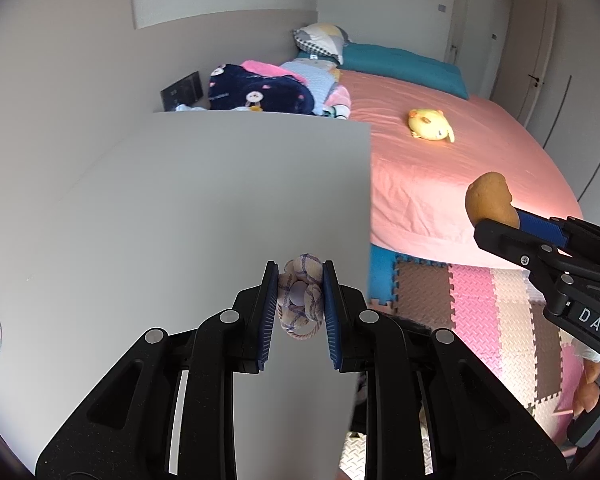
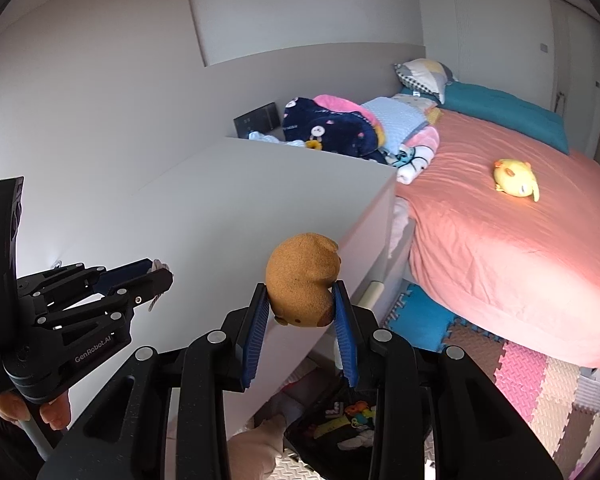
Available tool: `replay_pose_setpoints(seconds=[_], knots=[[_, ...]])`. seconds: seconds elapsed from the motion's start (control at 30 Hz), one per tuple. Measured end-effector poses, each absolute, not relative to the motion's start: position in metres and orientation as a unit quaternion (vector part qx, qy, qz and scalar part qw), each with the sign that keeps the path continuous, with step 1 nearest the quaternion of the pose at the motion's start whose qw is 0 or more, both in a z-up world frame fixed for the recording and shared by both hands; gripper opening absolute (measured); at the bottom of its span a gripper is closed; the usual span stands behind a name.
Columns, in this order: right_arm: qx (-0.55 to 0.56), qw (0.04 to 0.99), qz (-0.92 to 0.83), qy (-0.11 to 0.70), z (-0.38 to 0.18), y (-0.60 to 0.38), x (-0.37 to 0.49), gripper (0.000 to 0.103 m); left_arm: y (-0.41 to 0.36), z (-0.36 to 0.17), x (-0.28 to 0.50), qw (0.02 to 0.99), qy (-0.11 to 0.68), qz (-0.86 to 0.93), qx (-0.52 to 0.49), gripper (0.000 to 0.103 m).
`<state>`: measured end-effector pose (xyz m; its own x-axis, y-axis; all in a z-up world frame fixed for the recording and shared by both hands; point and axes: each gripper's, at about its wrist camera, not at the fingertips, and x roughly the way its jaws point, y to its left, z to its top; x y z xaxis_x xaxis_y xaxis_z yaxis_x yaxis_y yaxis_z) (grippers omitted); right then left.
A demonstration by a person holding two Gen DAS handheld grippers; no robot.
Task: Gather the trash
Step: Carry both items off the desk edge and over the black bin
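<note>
Nearest the left wrist camera, the left gripper is clamped narrowly on a small wadded scrap of plaid cloth with a cord loop, held over the white cabinet top near its right edge. Beside it, the right gripper pinches a tan, fuzzy, rounded plush lump above that cabinet's front corner. Beyond lie the salmon-sheeted bed and a yellow plush chick on it. Both pieces appear picked up; dropping them somewhere remains, and no bin is visible.
</note>
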<state>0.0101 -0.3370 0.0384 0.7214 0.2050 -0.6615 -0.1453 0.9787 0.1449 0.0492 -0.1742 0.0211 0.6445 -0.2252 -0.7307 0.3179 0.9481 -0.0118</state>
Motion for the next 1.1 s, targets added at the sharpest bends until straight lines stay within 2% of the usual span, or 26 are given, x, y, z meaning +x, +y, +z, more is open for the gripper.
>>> replay_pose_setpoints(seconds=[1.1], knots=[[0.068,0.935,0.021,0.349,0.034,-0.419,-0.057,0.034,-0.263,0.012,0.002,0.887,0.384,-0.235,0.107,0.022]])
